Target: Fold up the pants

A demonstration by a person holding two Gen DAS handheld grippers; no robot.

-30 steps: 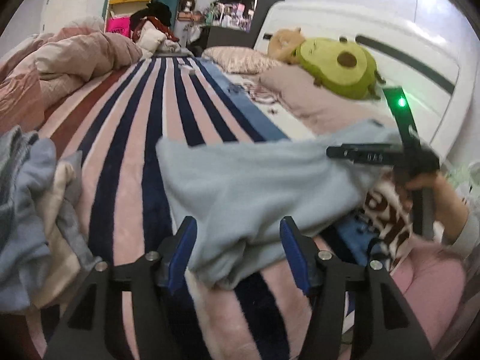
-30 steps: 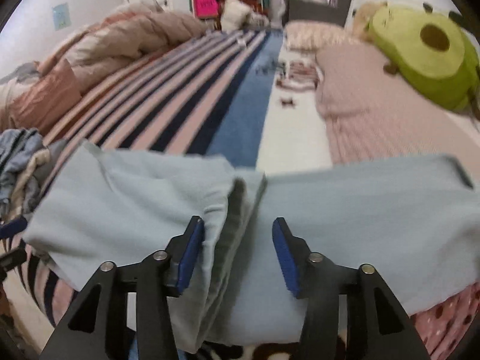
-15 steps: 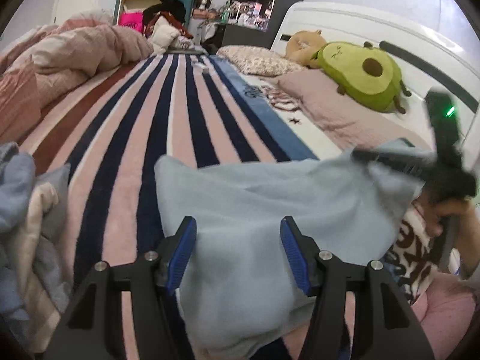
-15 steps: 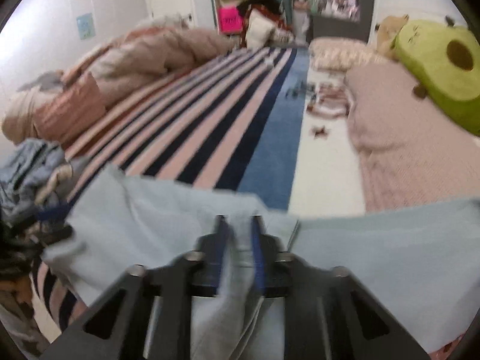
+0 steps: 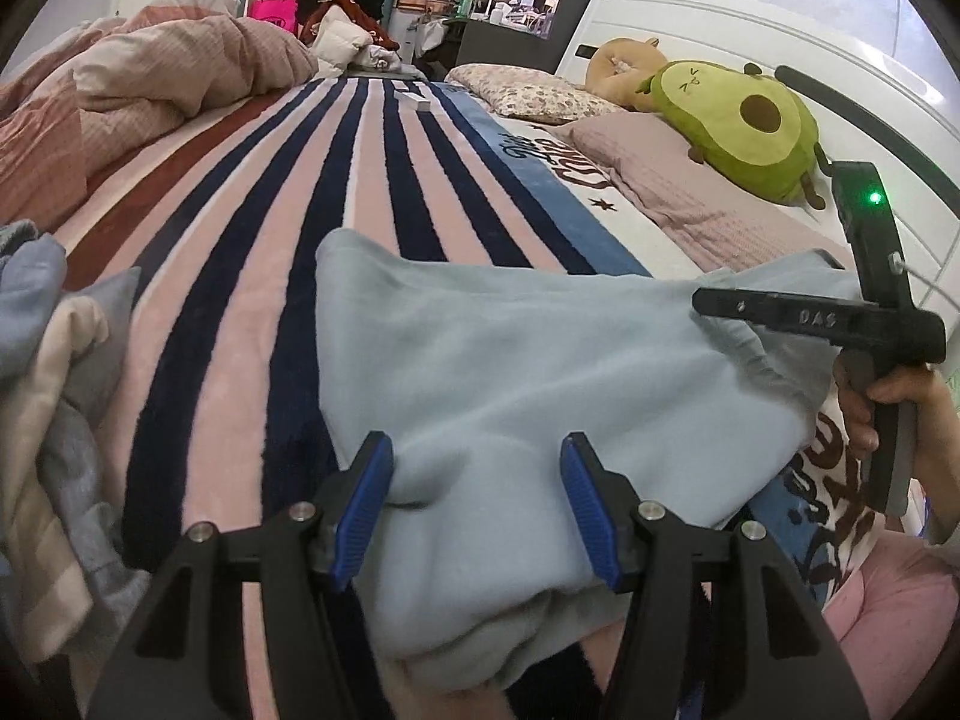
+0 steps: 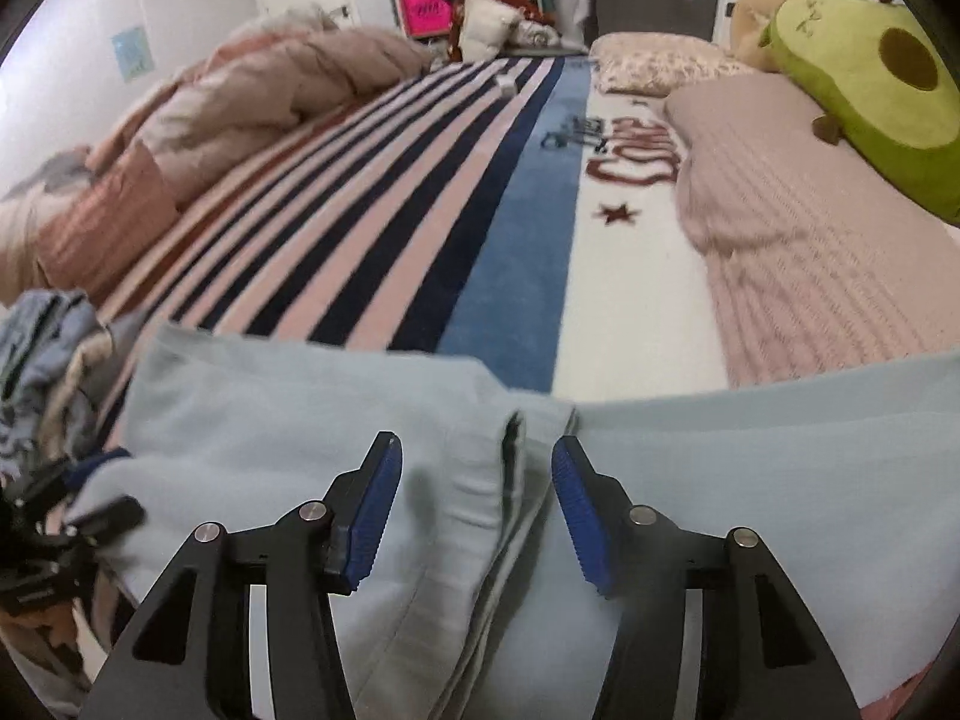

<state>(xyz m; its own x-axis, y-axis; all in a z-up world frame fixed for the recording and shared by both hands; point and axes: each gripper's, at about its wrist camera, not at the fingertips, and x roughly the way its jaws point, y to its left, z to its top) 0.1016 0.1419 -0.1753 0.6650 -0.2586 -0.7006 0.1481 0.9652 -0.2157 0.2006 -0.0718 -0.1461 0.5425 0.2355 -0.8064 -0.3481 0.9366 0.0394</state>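
Observation:
Light blue pants (image 5: 540, 372) lie spread across the near end of the striped blanket (image 5: 270, 210). My left gripper (image 5: 477, 510) is open low over one end of them, with bunched cloth between its blue pads, which do not clamp it. In the right wrist view my right gripper (image 6: 477, 504) has its jaws opening; a folded edge of the pants (image 6: 486, 516) lies between the pads, untouched. From the left wrist view the right gripper (image 5: 708, 305) shows from the side at the pants' far right edge, held by a hand (image 5: 888, 402). The left gripper (image 6: 102, 486) appears blurred at the lower left.
A heap of other clothes (image 5: 48, 420) sits at the left edge of the bed. A rumpled pink duvet (image 5: 150, 90) fills the far left. Pillows (image 5: 660, 168) and an avocado plush (image 5: 744, 126) lie along the white headboard on the right. A small white box (image 5: 414, 99) rests far up the blanket.
The right gripper shut on the pants' fold half a second ago and now stands apart again. The pants have sunk onto the bed, and the left gripper has come lower over them.

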